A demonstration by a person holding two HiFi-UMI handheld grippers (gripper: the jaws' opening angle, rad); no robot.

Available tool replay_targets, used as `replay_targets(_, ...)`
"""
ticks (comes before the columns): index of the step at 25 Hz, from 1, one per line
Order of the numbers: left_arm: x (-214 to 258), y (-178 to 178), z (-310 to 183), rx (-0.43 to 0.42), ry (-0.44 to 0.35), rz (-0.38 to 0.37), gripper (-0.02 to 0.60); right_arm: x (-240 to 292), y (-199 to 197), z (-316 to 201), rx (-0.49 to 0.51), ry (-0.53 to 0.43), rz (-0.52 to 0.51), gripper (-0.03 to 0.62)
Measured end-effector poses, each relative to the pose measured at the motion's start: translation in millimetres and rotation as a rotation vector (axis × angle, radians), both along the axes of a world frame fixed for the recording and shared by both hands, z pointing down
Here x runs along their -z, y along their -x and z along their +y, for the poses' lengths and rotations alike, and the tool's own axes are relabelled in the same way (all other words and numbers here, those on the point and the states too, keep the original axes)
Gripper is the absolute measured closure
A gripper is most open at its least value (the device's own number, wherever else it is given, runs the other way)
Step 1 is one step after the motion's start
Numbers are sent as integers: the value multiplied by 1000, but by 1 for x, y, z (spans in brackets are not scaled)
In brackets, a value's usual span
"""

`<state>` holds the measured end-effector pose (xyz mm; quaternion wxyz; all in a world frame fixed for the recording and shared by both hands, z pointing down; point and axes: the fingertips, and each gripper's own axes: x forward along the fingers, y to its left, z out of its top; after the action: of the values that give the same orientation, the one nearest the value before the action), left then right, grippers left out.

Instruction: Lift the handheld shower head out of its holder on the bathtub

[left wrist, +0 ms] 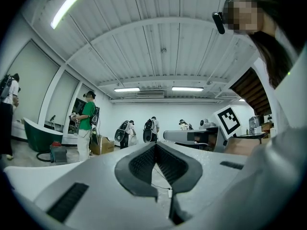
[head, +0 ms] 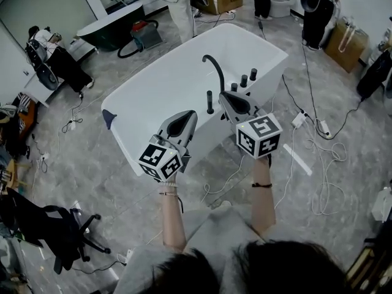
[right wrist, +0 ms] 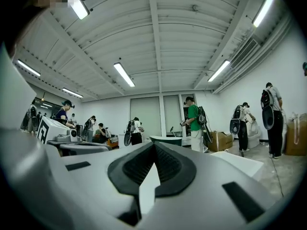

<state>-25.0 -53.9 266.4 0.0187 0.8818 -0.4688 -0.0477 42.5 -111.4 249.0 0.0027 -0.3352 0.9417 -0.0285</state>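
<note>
Shower head (head: 210,101) stood upright in its holder (head: 210,111) on the bathtub (head: 177,78) rim's near right edge, just beside the curved spout (head: 214,66). Left gripper (head: 187,116) and right gripper (head: 225,98) both hovered near that edge, jaws pressed together and empty. Arriving shut, either would probably bump the handle rather than seize it. The right one could also knock the knobs (head: 248,77), and a skewed lift might jam the head in its holder.

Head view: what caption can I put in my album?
Both shut, the left gripper and right gripper point toward the shower head on the rim of the white bathtub.
</note>
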Motion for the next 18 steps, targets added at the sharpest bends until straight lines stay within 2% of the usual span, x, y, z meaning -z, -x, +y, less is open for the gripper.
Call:
replay_targets(10,-3,-3,-28,2,18,-18,575,-11,-7,-21,-6,25,-10,594)
replay_targets(18,-16,-34,-62,-97,38,-42,575,-21,-18,-51,-42,38,2,594)
